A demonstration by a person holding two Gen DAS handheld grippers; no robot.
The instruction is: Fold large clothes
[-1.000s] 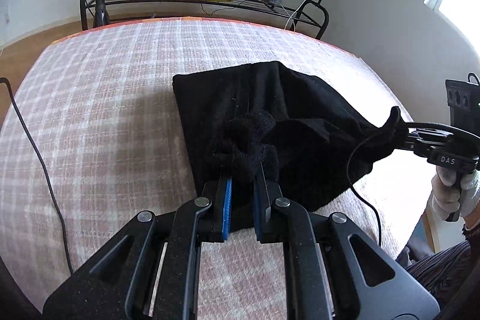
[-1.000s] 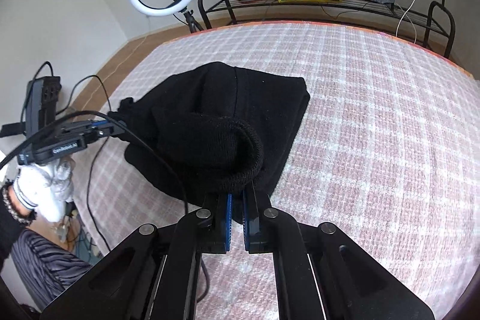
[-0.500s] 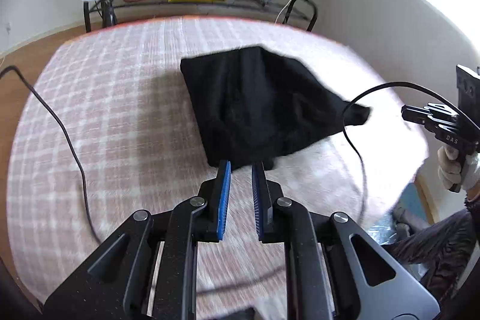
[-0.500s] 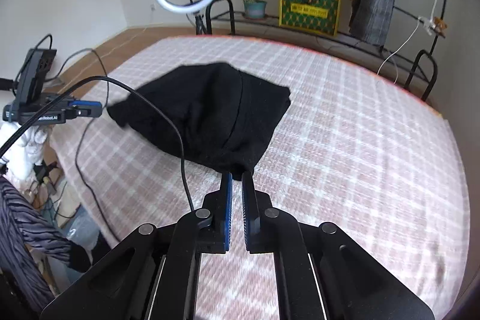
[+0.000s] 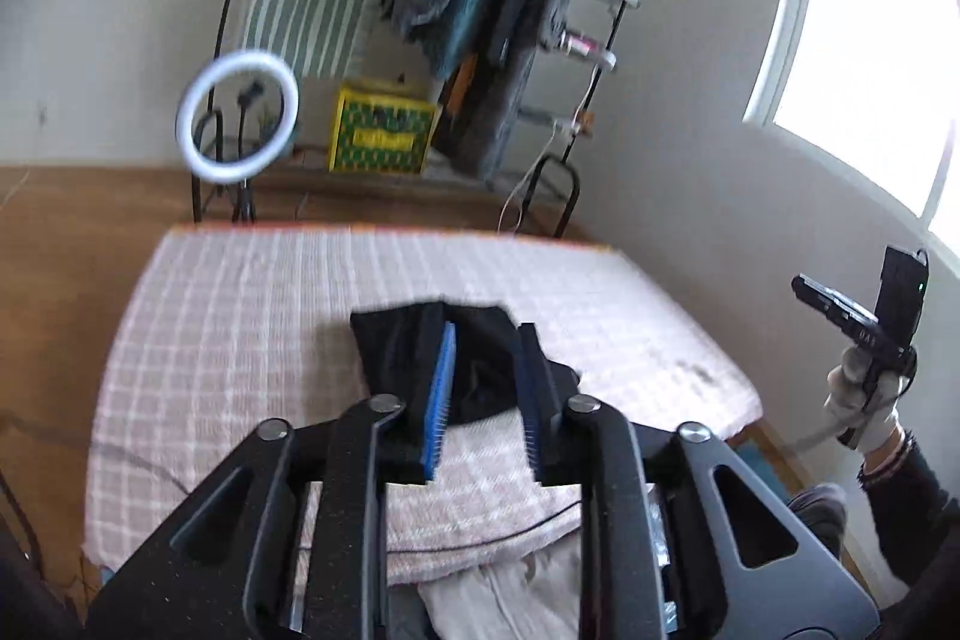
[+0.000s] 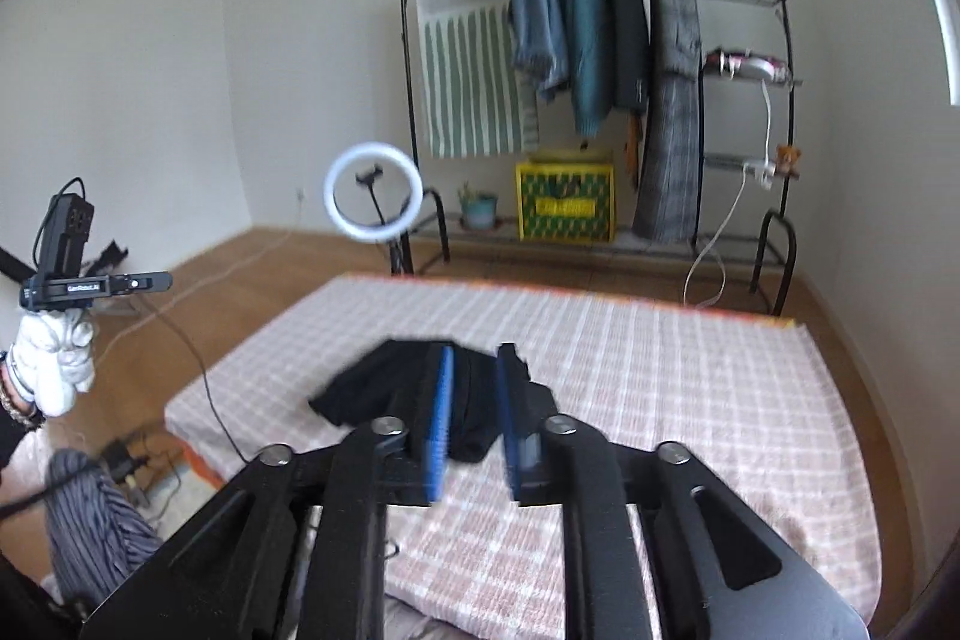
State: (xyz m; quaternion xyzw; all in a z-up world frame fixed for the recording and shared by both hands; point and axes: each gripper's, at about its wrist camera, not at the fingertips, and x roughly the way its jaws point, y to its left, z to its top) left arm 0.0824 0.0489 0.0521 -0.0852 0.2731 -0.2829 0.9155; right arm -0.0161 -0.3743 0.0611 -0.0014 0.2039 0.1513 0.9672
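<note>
Bed (image 6: 690, 400): pink-white checked cover, wood floor around.
Black garment (image 6: 384, 382): folded, flat on bed, near 7 o'clock corner.
Clothes rack (image 6: 600, 40): far wall, 12 o'clock.
Ring light (image 6: 373, 201): 11 o'clock.
Left tool (image 5: 486, 394): released, opening, empty.
Right tool (image 6: 474, 406): released, opening, empty.

A folded garment (image 6: 384, 382) is laid on a mattress (image 6: 690, 400), near its front left corner in the right wrist view. Behind the mattress a clothes rack (image 6: 600, 70) is set against the wall. On its low shelf a crate (image 6: 565, 205) is placed, with a potted plant (image 6: 478, 208) just to its left. A ring light (image 6: 373, 201) is stood left of the plant, before the rack.
</note>
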